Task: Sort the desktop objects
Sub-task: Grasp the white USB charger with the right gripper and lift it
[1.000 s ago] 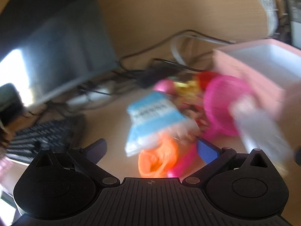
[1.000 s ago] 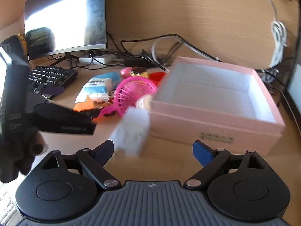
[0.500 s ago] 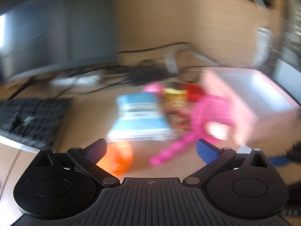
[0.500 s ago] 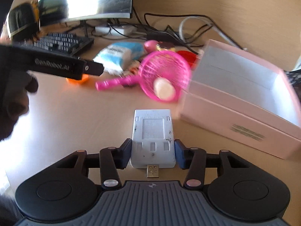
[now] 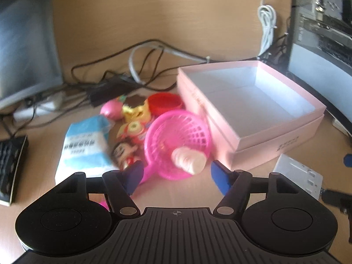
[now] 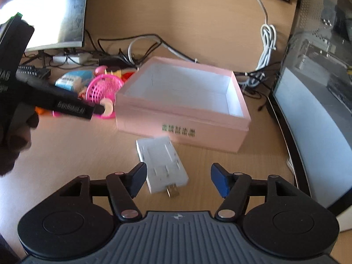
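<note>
Both the right gripper [image 6: 178, 179] and the left gripper [image 5: 176, 175] stood released; the white charger [image 6: 161, 164] lay flat, seemingly just touching the pink box [image 6: 182, 118].

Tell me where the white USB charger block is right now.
The flat white plastic USB charger block lies on the desk in the right wrist view, between the right gripper's open jaws, just before the pink cardboard box.

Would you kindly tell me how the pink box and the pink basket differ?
The pink box is rectangular, solid-walled and empty; the pink basket is round and lattice-walled. The box sits flat, open side up; the basket is tipped on its side, against the box. Both are pink and rest on the desk.
</note>
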